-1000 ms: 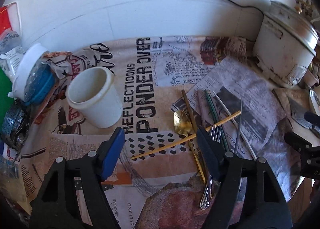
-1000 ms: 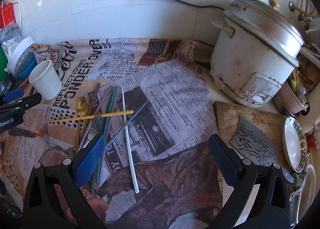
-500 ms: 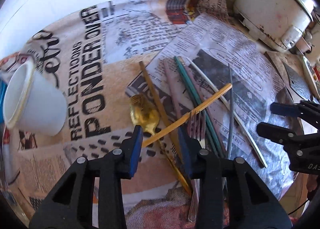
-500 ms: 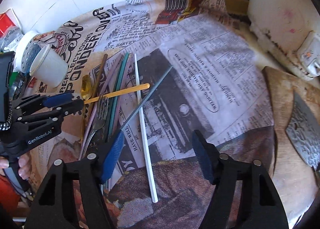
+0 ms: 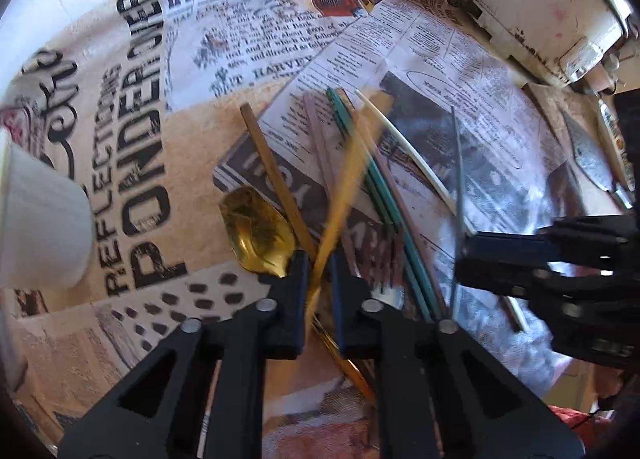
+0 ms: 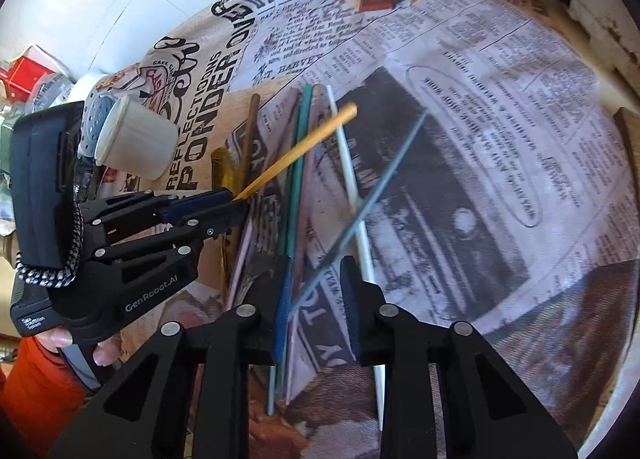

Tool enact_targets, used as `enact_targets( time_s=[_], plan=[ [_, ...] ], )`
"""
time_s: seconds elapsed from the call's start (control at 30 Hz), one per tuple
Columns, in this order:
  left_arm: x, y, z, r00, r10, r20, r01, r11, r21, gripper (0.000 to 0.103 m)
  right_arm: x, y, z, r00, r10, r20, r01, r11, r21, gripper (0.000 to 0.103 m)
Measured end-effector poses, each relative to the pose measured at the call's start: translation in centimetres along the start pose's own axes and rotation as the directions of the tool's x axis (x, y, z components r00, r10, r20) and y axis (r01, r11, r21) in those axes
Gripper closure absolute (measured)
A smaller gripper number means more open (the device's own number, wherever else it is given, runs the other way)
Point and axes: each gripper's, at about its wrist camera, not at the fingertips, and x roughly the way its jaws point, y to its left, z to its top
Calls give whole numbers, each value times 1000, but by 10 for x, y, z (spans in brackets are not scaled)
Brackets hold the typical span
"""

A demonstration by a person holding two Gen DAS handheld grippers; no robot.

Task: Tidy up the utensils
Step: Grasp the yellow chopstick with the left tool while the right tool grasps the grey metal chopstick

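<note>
Newspaper-print cloth (image 5: 132,139) covers the worktop, its bold lettering reading "REFLECTIONS PONDER OVER", with "HARVEY" legible in the smaller type. On it, right of those words, lies the loose heap of utensils. The left gripper (image 5: 318,279) has just been closing and now pinches the yellow chopstick (image 6: 298,151), which slants up off the pile; a second ago that stick lay flat across the others with the jaws wide above it. The right gripper (image 6: 316,291) has also been narrowing, and the grey chopstick (image 6: 372,195) runs between its blue pads (image 6: 283,299), blurred and angled upward; whether the pads press it I cannot tell. A second ago it rested on the cloth.

Beside the yellow stick sit a gold spoon (image 5: 256,231), a brown chopstick (image 5: 272,171), two green chopsticks (image 5: 376,179) and a white chopstick (image 6: 352,183). Both views have drawn in lower and closer than before. The left gripper's body carries the mark "GenRobot.AI" in the right wrist view. A white cup (image 6: 136,143) lies tipped to the left of the lettering, and a worn white rice cooker (image 5: 548,7) stands at the far right.
</note>
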Motion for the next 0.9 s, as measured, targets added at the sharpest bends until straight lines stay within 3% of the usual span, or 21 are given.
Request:
enact_targets(
  time_s=[0.2,0.4,0.57,0.9],
  plan=[
    [-15,2,-18,998,-63,2,63,997,-47,99,9,2,2,1000,-19,-16,19,1000,13,87],
    [-13,-2,-18,998,-44,-43,43,999,-34,99,13,8,10,999,-54,0,54,998,-28,92],
    [-7,-5,2,998,-28,-48,27,1000,-13,99,15,5,12,998,-62,4,62,997,-42,98],
    [10,-4,46,998,-1,-67,0,1000,-9,98,8,2,13,997,-62,35,64,996,-55,98]
  ],
)
